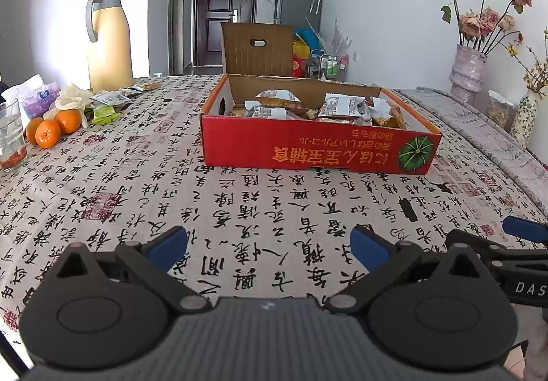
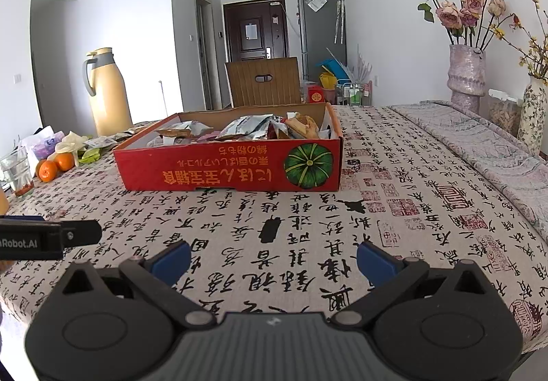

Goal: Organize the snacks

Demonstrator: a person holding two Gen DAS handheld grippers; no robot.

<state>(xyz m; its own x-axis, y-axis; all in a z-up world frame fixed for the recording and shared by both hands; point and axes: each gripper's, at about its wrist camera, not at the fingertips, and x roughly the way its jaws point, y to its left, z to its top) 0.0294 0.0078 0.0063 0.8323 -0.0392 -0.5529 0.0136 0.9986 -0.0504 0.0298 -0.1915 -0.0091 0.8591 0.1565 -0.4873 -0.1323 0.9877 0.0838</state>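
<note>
A shallow red cardboard box (image 1: 318,148) (image 2: 229,172) with a green pumpkin print stands on the table, filled with several wrapped snack packets (image 1: 339,107) (image 2: 246,129). More loose packets (image 1: 109,100) (image 2: 92,150) lie at the far left beside the flask. My left gripper (image 1: 269,245) hovers open over the tablecloth, well short of the box, nothing between its blue pads. My right gripper (image 2: 274,259) is likewise open and empty, in front of the box. Each gripper shows at the edge of the other's view.
A yellow thermos flask (image 1: 109,38), oranges (image 1: 51,129), a glass (image 1: 12,138) and a tissue pack sit at the left. Vases with dried roses (image 2: 465,73) stand at the right edge. A chair back (image 2: 263,81) rises behind the box. Calligraphy-printed cloth (image 1: 239,203) covers the table.
</note>
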